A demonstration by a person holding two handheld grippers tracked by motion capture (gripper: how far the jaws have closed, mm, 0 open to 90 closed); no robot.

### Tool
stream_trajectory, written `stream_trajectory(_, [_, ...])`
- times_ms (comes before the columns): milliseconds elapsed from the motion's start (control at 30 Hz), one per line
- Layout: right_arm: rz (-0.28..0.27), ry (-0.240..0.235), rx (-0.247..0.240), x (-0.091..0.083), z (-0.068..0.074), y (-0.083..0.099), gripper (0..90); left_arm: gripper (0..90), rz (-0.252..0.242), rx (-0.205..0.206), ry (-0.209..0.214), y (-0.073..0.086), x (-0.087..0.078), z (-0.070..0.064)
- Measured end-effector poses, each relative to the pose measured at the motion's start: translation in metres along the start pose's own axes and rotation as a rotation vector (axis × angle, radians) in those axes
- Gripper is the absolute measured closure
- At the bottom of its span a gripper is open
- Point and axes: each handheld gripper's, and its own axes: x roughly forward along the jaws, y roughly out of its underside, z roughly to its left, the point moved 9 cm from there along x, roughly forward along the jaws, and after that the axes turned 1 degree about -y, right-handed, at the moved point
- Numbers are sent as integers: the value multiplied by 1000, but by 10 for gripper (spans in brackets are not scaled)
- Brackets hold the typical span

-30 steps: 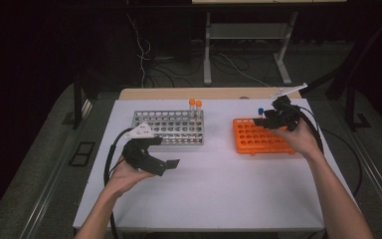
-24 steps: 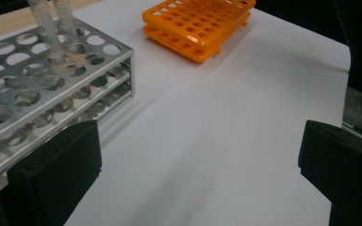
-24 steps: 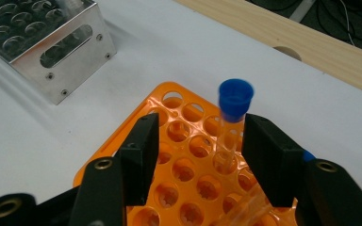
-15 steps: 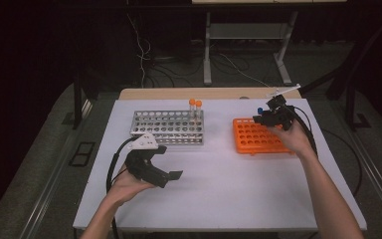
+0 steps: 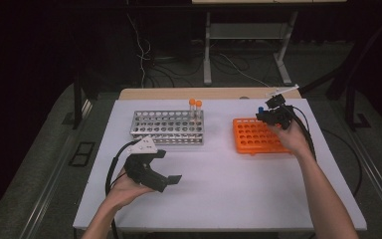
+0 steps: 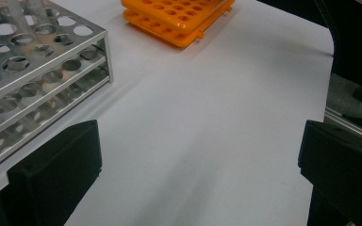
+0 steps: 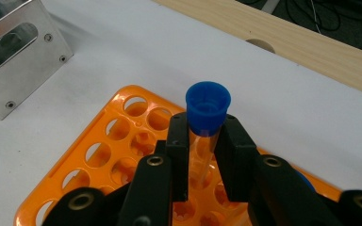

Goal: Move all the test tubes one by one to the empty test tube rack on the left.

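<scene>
The room is dark around a white table [image 5: 229,199], with cables and a desk frame on the floor behind it. From the high view, a metal rack [image 5: 168,127] stands at the middle left with two orange-capped tubes [image 5: 195,105] upright at its far right corner, and an orange rack [image 5: 256,135] lies well apart to its right. The right gripper [image 5: 267,112] hangs over the orange rack's far right corner, so I judge a tube is being set into or lifted from a hole there. The left gripper [image 5: 171,179] rests low over bare table on the near side, clear of both racks, probably just waiting its turn.

In the left gripper view its jaws stand wide apart with nothing between them; the metal rack sits at the left and the orange rack farther off, so it is aimed along the table.

In the right gripper view the jaws are clamped on a clear blue-capped tube [image 7: 207,126], gripped just under the cap so the tube hangs upright above the holes of the orange rack. Another blue cap [image 7: 303,181] peeks out behind the right jaw.
</scene>
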Motion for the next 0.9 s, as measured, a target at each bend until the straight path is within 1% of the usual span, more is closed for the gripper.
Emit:
stream_trajectory(267, [-27,6,-20,-13,2,-8,761,0,5,3,2,-1,2,-1])
stream_trajectory(367, [-36,11,-26,-19,1,-12,761,0,7,3,2,-1,2,-1])
stream_trajectory(567, [-61,5,-38,-35,2,-20,761,0,8,-2,4,-2,2,0])
stream_trajectory(733, [-92,-21,-47,-51,7,-27,761,0,16,2,11,-4,3,0])
stream_trajectory(900, [-122,-76,-49,-67,14,-32,761,0,22,5,16,-7,3,-1])
